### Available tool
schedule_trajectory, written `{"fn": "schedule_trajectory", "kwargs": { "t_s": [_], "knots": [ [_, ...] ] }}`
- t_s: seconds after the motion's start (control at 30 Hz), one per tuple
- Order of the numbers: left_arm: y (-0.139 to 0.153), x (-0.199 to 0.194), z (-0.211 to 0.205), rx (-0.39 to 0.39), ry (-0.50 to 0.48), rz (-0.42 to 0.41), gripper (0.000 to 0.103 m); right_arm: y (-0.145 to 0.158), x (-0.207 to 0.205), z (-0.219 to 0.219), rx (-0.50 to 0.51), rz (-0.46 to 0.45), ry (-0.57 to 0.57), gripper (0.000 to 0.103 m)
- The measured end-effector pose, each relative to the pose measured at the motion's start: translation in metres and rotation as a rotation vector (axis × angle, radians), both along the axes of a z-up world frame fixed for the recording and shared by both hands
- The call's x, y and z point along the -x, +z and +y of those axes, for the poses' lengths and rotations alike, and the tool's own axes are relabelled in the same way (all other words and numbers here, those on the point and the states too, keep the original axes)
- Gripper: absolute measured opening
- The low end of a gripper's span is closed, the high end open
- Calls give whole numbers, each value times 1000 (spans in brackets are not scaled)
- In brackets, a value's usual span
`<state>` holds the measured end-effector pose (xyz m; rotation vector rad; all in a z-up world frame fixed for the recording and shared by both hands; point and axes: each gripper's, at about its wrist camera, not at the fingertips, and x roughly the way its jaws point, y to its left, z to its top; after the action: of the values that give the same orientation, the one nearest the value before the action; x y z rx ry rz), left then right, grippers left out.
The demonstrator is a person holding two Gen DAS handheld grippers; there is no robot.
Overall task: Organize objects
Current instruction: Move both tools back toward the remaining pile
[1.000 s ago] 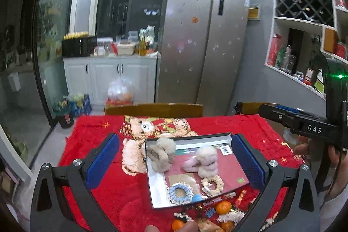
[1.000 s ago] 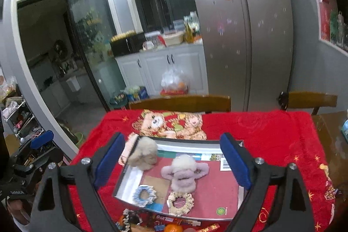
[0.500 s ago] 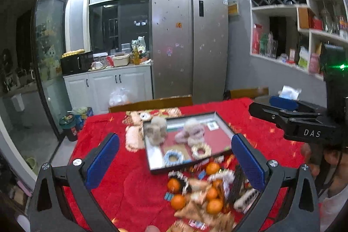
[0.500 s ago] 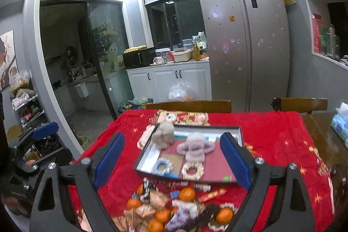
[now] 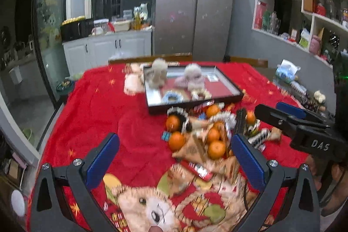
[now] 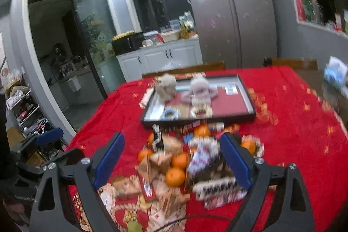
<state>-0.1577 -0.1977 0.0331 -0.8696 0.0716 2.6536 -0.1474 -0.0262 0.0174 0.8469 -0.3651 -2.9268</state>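
Kitchen dining table under red tablecloth (image 5: pixel 104 105), black tray (image 5: pixel 228 88) holding plush hair clips (image 5: pixel 157 75) and scrunchies (image 5: pixel 173 97) mid-table, tangerines (image 5: pixel 215 149) and snack packets (image 6: pixel 162 159) heaped nearer, left gripper (image 5: pixel 174 158) and right gripper (image 6: pixel 171 158) both spread wide, empty, above the heap.

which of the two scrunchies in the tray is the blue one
The left scrunchie near the tray's front edge is blue; the scrunchie beside it, on the right, is cream.

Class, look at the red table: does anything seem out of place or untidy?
Yes. Oranges and snack packets lie in a loose heap on the cloth in front of the tray, not inside it, where only fluffy items sit.
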Motion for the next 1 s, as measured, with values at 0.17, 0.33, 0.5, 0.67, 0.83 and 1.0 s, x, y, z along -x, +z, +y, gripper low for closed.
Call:
{"fn": "schedule_trajectory", "kwargs": {
  "t_s": [0.17,0.33,0.5,0.67,0.83,1.0],
  "knots": [
    [-31,-7,-2,-1,-10,-64,103,-24,-10,-1,55,-73,3,85],
    [-56,-1,0,-2,-3,-130,103,-46,-11,-9,63,-133,21,76],
    [-75,5,1,21,1,-151,103,-72,-5,-17,95,-197,50,63],
    [-90,15,1,19,6,-188,103,-89,1,-17,125,-233,63,59],
    [-99,22,5,25,-1,-204,103,-103,8,-13,151,-277,60,57],
    [-105,28,7,25,2,-209,103,-111,15,-11,165,-315,61,57]
  ]
}}
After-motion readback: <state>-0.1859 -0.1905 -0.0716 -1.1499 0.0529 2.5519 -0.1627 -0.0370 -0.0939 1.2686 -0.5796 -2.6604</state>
